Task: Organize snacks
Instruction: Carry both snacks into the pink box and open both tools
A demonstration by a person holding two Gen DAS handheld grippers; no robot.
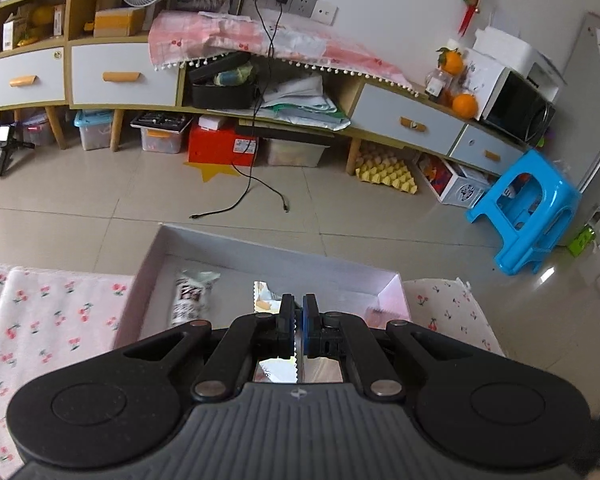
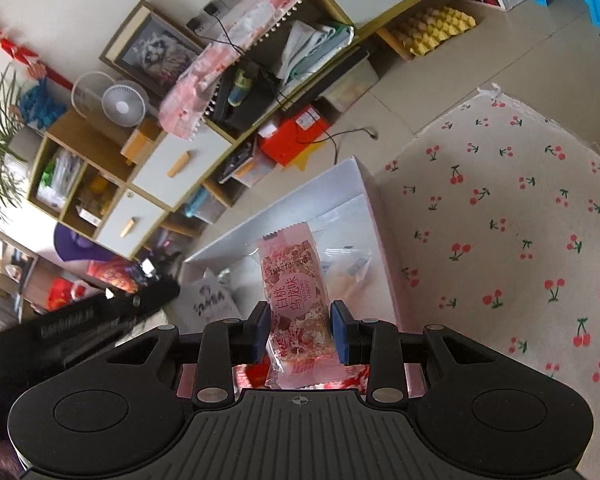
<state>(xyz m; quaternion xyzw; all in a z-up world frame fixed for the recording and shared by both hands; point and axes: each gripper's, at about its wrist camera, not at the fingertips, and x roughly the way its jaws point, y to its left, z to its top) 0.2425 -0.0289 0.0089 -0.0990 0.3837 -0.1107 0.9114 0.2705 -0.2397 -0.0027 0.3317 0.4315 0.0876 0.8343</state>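
Note:
An open pale box [image 1: 260, 250] lies on a cherry-print cloth [image 1: 44, 320]. My left gripper [image 1: 299, 312] hovers over the box, shut on the serrated edge of a silver foil snack packet [image 1: 265, 295], which is mostly hidden under the fingers. A black-and-white snack packet [image 1: 192, 296] lies inside the box at its left. In the right wrist view my right gripper [image 2: 300, 328] is shut on a pink snack bar packet [image 2: 294, 280], which sticks out over the box [image 2: 300, 204]. A white packet [image 2: 214, 300] and a clear packet [image 2: 350, 264] lie in the box.
The cherry-print cloth [image 2: 500, 220] spreads to the right of the box. A black device body [image 2: 80, 328] sits at the box's left. Beyond lie tiled floor, a low cabinet [image 1: 412, 116], a blue stool [image 1: 528, 208] and loose cables [image 1: 260, 184].

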